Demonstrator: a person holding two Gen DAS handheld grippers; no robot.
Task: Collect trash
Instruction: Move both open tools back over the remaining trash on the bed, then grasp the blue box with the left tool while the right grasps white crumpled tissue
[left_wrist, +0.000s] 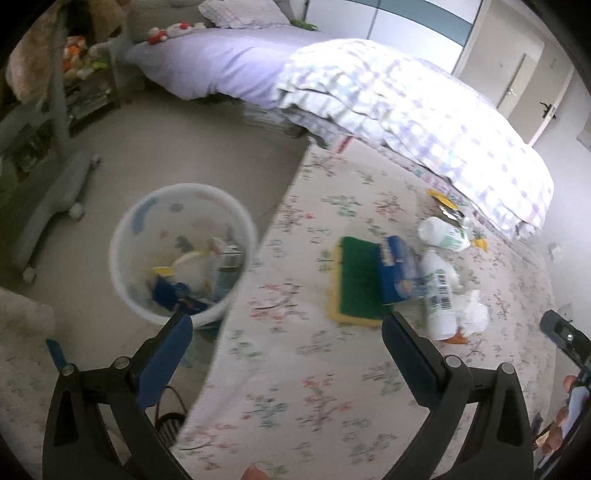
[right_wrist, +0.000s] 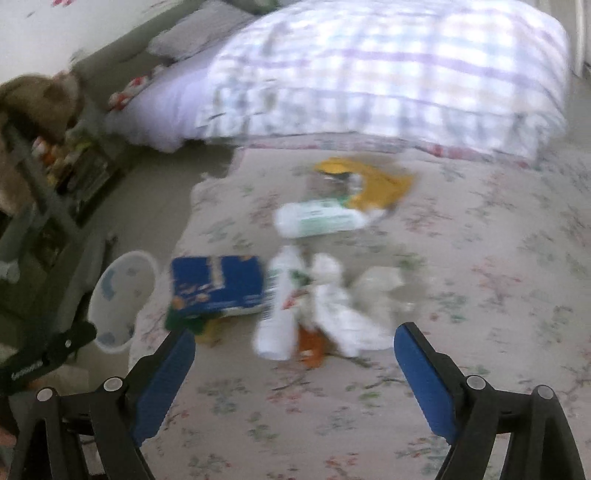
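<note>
Trash lies in a heap on the flowered rug (left_wrist: 314, 369): a blue box (left_wrist: 397, 269) (right_wrist: 218, 284), a green and yellow sponge (left_wrist: 356, 282), two white bottles (left_wrist: 441, 299) (right_wrist: 280, 306) (left_wrist: 445, 230) (right_wrist: 317, 221), crumpled white paper (right_wrist: 343, 310) and a yellow wrapper (right_wrist: 373, 181). A white bin (left_wrist: 183, 254) (right_wrist: 122, 299) on the bare floor holds several pieces. My left gripper (left_wrist: 286, 325) hangs open between bin and heap, nothing in it. My right gripper (right_wrist: 295, 338) is open just short of the nearer bottle and paper, empty.
A bed with a checked duvet (left_wrist: 406, 107) (right_wrist: 388, 74) runs behind the rug. A grey chair base (left_wrist: 55, 206) and cluttered shelves (left_wrist: 85, 88) stand left of the bin. The other gripper's black body (right_wrist: 44, 358) shows at the left edge.
</note>
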